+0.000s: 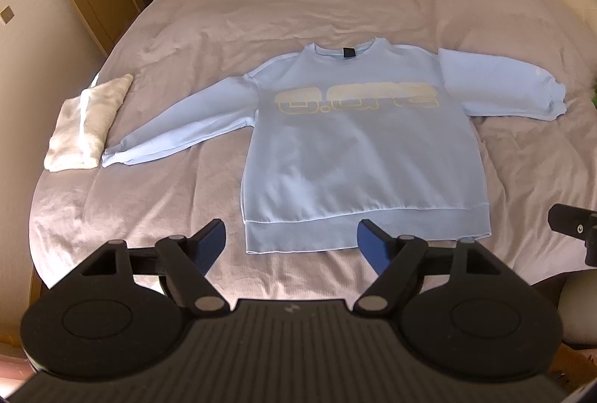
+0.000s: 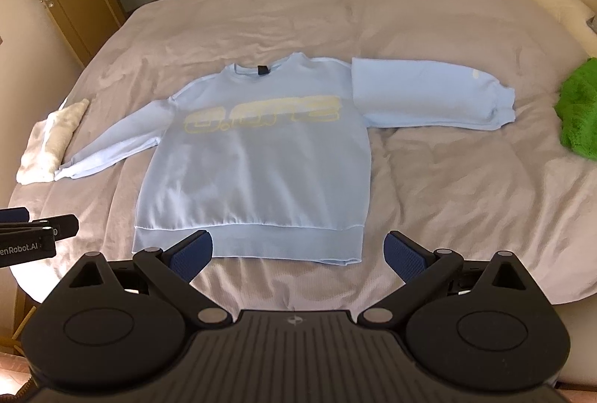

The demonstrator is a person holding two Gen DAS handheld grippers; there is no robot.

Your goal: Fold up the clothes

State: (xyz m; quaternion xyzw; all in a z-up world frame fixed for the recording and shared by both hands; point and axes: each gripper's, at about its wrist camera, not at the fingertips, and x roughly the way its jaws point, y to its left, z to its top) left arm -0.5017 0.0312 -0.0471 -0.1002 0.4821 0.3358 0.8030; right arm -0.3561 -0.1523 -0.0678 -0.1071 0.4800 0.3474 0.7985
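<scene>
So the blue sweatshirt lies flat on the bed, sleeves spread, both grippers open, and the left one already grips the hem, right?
Not quite: the left gripper grips nothing. The left wrist view shows it open, short of the blue sweatshirt. The right gripper is open too.

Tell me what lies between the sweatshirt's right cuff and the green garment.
Only bare, wrinkled bedspread separates the sweatshirt cuff from the green garment, as the right wrist view shows.

The black left gripper (image 1: 291, 240) with blue-padded fingers (image 1: 211, 246) is held level and spread wide, nothing gripped between the pads. The black right gripper (image 2: 298, 253), likewise blue-padded, is also held wide apart, its fingers (image 2: 405, 255) closed on nothing.
</scene>
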